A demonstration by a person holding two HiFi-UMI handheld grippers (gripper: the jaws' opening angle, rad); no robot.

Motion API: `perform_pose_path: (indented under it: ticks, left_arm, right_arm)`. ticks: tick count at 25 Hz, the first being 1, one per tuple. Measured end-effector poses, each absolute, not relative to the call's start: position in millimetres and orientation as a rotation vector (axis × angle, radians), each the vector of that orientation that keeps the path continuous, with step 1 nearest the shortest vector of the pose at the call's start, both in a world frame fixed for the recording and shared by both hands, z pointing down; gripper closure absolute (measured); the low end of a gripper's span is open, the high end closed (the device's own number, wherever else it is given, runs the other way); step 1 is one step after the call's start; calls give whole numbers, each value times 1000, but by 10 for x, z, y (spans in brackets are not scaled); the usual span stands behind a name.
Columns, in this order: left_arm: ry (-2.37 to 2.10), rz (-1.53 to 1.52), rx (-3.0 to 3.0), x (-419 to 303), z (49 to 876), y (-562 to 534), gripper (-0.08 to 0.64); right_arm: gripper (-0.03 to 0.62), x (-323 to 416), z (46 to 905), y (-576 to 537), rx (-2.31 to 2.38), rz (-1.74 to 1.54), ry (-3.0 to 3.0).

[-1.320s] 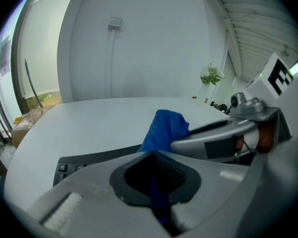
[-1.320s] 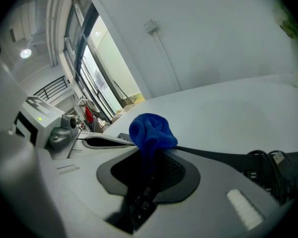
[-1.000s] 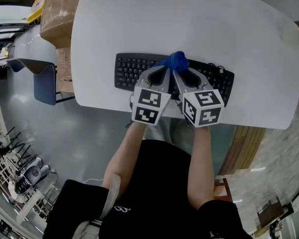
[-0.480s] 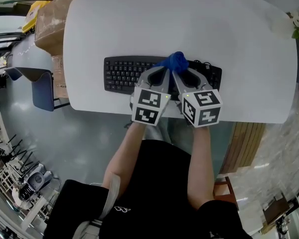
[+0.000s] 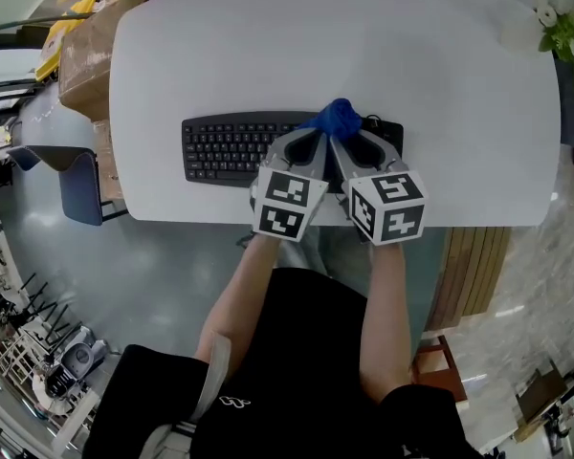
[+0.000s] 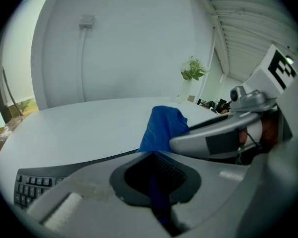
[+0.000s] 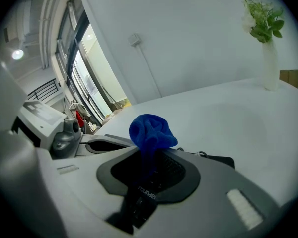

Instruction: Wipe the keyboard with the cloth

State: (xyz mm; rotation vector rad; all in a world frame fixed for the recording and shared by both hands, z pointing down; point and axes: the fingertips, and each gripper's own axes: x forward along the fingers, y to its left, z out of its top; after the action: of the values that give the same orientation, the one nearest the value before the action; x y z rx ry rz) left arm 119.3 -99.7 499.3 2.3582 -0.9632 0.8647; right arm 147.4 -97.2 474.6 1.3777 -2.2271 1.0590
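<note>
Two claws, L gripper (image 5: 311,142) & R gripper (image 5: 349,143), are both squeezing the blue cloth (image 5: 339,118). It's hanging over the keyboard (image 5: 230,147), right end; keys are stretching long-ways off to the left.

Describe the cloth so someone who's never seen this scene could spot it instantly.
On the white table, find the black keyboard near the front edge. Over its right half, the left claw and right claw both pinch a bunched cloth, the only bright blue thing on the table.
</note>
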Motion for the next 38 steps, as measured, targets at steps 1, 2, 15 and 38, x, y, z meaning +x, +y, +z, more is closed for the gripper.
perform_pose_path:
  ticks: [1,2,15,38]
  left_arm:
    - [-957,865,2361,1230,4993,-989,561]
    - [-952,866,2364,1263,4993,-982,561]
    - [-877,875,2412,1718,4982,-900,561]
    - [-778,876,2492,2411,4906,-663,561]
  right_arm:
    - [506,1509,4743,-964,1380,1063,-2222]
    - [506,1541,4739,-956,1382,1068,-2218]
    - [506,1985,4717,-855,1473,1092,-2184]
    - [506,2703,4678,-559,1681,1195,-2153]
